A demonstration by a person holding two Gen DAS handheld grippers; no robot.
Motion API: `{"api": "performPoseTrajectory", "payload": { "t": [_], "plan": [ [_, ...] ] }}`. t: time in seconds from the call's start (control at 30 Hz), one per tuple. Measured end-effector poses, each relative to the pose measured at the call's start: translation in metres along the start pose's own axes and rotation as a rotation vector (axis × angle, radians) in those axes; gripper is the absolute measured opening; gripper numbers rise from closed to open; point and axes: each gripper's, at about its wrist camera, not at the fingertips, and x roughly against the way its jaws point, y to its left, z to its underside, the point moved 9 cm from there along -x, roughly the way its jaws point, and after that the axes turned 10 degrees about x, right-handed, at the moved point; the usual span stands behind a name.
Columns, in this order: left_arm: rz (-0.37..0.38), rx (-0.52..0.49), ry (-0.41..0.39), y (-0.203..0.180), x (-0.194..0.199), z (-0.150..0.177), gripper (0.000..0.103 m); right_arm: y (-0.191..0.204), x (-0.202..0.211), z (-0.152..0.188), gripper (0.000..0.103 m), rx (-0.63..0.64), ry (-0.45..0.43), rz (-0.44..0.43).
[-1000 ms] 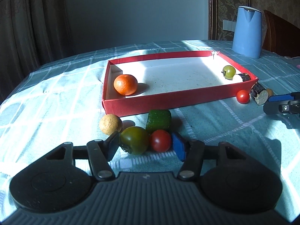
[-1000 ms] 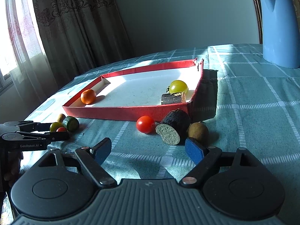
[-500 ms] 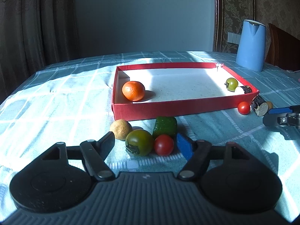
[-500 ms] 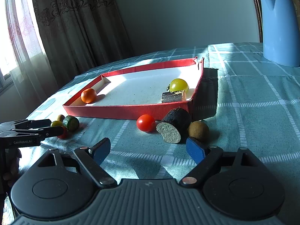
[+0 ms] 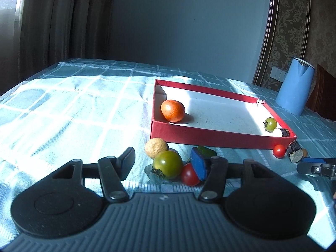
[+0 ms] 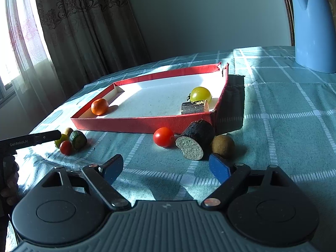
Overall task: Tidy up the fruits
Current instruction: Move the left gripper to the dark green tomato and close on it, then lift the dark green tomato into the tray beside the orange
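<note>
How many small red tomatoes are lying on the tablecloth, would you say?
2: one red tomato beside the left gripper's finger, another before the red tray. None visibly hidden.

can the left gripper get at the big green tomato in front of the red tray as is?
Probably yes. The left gripper is open, and the big green tomato sits between its fingers. A small red tomato touches it on the right and a tan round fruit lies just behind, so closing may nudge them.

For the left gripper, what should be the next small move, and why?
Probably shift the left gripper a little to its left and forward, centring the open jaws on the green tomato. Now its right finger overlaps the red cherry tomato, so closing may catch both. The red tray lies just beyond.
</note>
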Motion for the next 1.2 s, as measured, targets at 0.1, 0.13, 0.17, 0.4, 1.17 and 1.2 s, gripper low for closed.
{"api": "performPoseTrajectory", "payload": {
  "t": [0.1,0.13,0.17,0.4,1.17,1.2],
  "plan": [
    [-0.022,-0.003,0.027,0.000,-0.006,0.002,0.055,0.000,0.000,0.000,0.089,-0.002,-0.001,-0.002],
    [-0.026,-0.001,0.029,0.001,-0.007,0.002,0.056,0.001,0.000,0.000,0.089,-0.003,-0.001,-0.002],
    [-0.028,0.002,0.030,0.001,-0.007,0.002,0.056,0.000,0.000,0.000,0.089,-0.005,-0.002,-0.004],
    [-0.005,0.022,0.029,-0.004,-0.007,0.007,0.031,-0.001,0.000,0.000,0.089,-0.005,-0.002,-0.004],
    [-0.016,-0.086,-0.156,-0.053,-0.010,-0.041,0.027,-0.001,0.000,0.000,0.089,-0.014,-0.003,-0.012],
    [-0.017,-0.087,-0.147,-0.054,-0.017,-0.042,0.027,-0.002,0.000,0.000,0.089,-0.017,-0.004,-0.014]
  ]
}}
